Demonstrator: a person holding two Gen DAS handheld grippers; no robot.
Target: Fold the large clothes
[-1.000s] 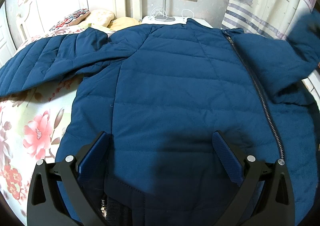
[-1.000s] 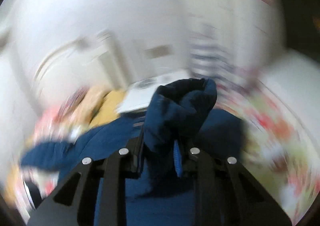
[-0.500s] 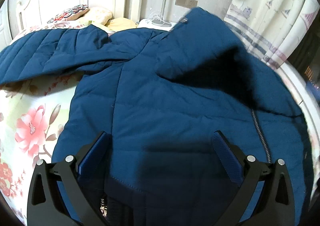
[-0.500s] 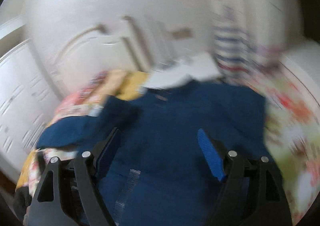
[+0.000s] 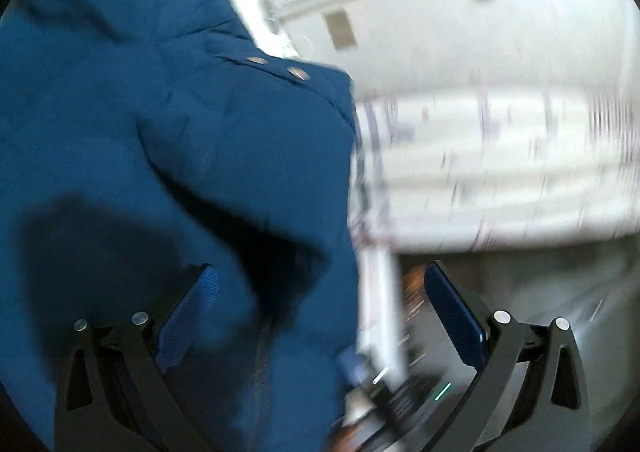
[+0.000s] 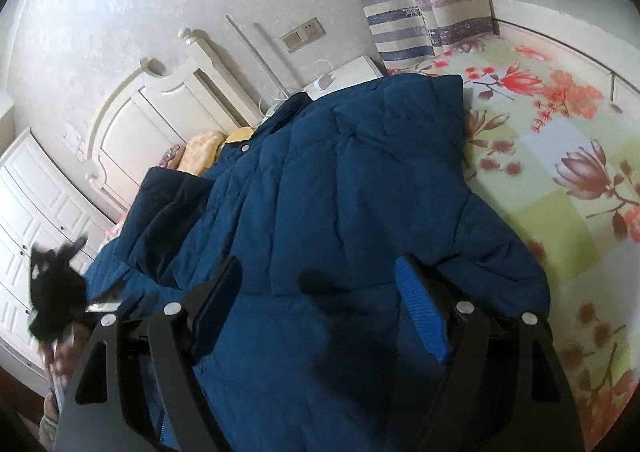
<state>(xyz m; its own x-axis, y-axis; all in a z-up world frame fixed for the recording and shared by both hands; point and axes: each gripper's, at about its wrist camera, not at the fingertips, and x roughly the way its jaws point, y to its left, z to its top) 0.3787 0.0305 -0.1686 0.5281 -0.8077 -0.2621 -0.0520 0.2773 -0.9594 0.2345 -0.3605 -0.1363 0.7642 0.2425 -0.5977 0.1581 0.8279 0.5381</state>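
A large dark blue quilted jacket [image 6: 340, 180] lies spread on the bed, its right side folded over the body and a sleeve [image 6: 168, 204] bunched at the left. My right gripper [image 6: 320, 264] hovers just above the jacket's lower part. It is open, with fabric below the fingers but none pinched. The left wrist view is tilted and blurred. There the jacket [image 5: 160, 132] fills the left half, with two snap buttons [image 5: 276, 66] on its collar edge. My left gripper [image 5: 320, 272] is open over the jacket's edge and grips nothing.
A floral bed sheet [image 6: 560, 172] shows to the right of the jacket. Behind it are a white headboard [image 6: 160, 108], yellow pillows [image 6: 200, 148], a white nightstand [image 6: 348, 72], a striped curtain [image 6: 420, 12] and a wardrobe [image 6: 24, 212]. A dark blurred shape [image 6: 56, 288] sits at the left edge.
My right gripper let go of the blue sleeve, opened and sank over the jacket, whose right side now lies folded across the body. My left gripper rolled and swung toward the jacket's edge.
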